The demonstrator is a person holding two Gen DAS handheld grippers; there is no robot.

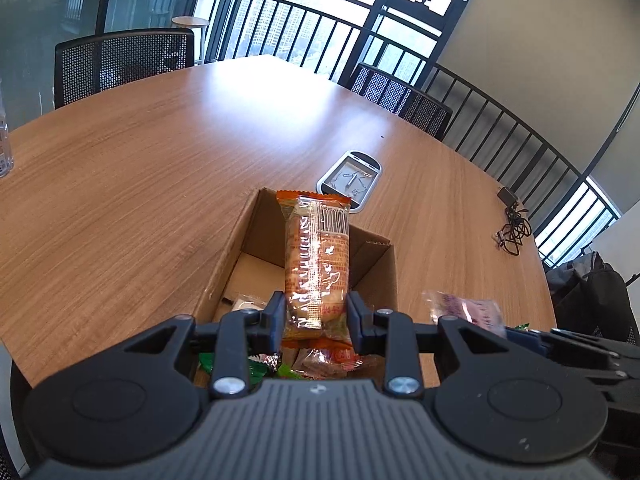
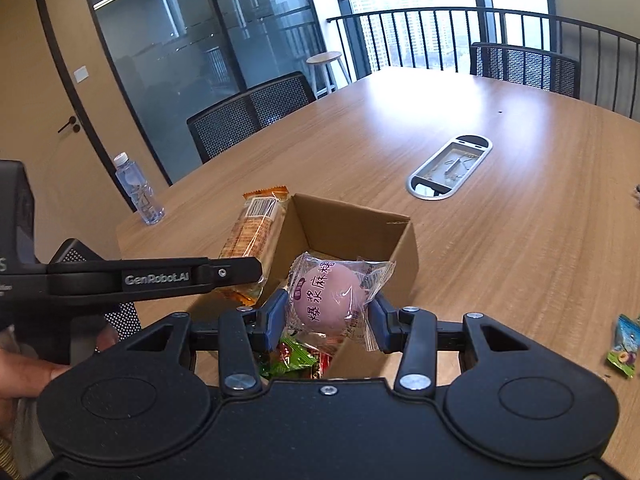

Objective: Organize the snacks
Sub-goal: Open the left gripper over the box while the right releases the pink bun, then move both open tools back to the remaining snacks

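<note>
Cardboard box (image 2: 352, 220): assorted snack packets (image 2: 296, 358) inside.

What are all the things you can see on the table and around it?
Orange snack pack: one, orange and clear, held over the box.
Purple bun pack: one, purple in clear wrap, held over the box.
Cardboard box: one, brown, near table edge, small wrapped snacks inside.
Small snack packet: one, blue and green, lying on the table right of the box.
Water bottle: one, clear blue, standing at the table's left edge.
Cable hatch: one, silver, set in the table.
Cable bundle: one, black, right side of the table.
Table: one, wooden.
Chairs: several, black mesh, around the table.
Stool: one, pale, by the window.
Left gripper: fingers shut on the orange pack.
Right gripper: fingers shut on the purple pack.
</note>
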